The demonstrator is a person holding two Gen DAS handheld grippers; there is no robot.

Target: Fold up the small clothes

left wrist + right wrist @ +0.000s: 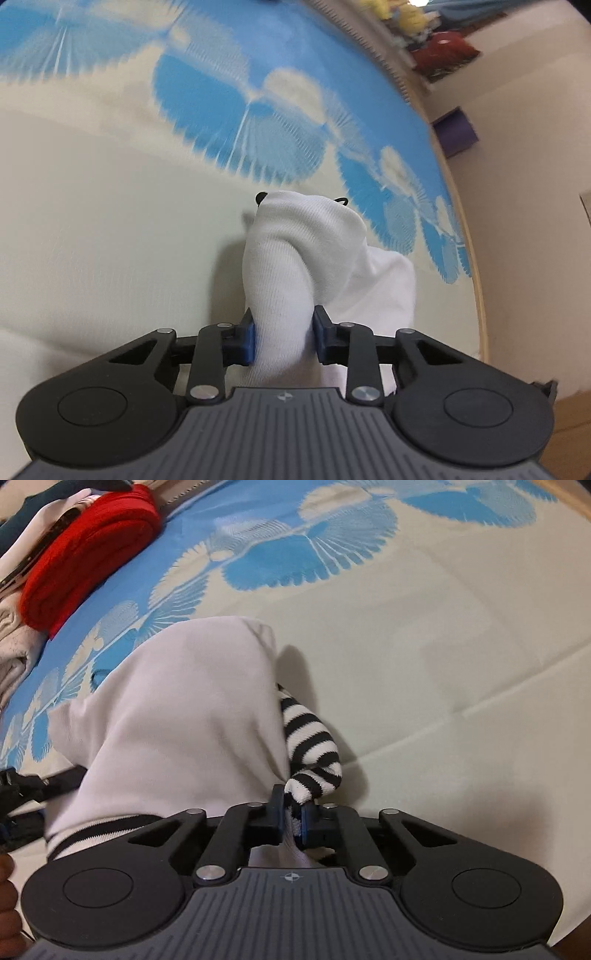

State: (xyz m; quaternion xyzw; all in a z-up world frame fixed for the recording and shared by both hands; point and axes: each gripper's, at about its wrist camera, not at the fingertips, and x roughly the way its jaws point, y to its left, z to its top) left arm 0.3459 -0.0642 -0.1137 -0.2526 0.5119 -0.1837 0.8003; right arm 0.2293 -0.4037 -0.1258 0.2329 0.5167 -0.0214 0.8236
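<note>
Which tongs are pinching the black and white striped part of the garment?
The right tongs: they are shut on the striped cuff. The left tongs grip only a plain white fold of the same garment.

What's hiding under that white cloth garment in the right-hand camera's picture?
A black-and-white striped knit piece pokes out from under the white cloth garment, its end pinched in the right gripper. How far it runs beneath is covered.
</note>
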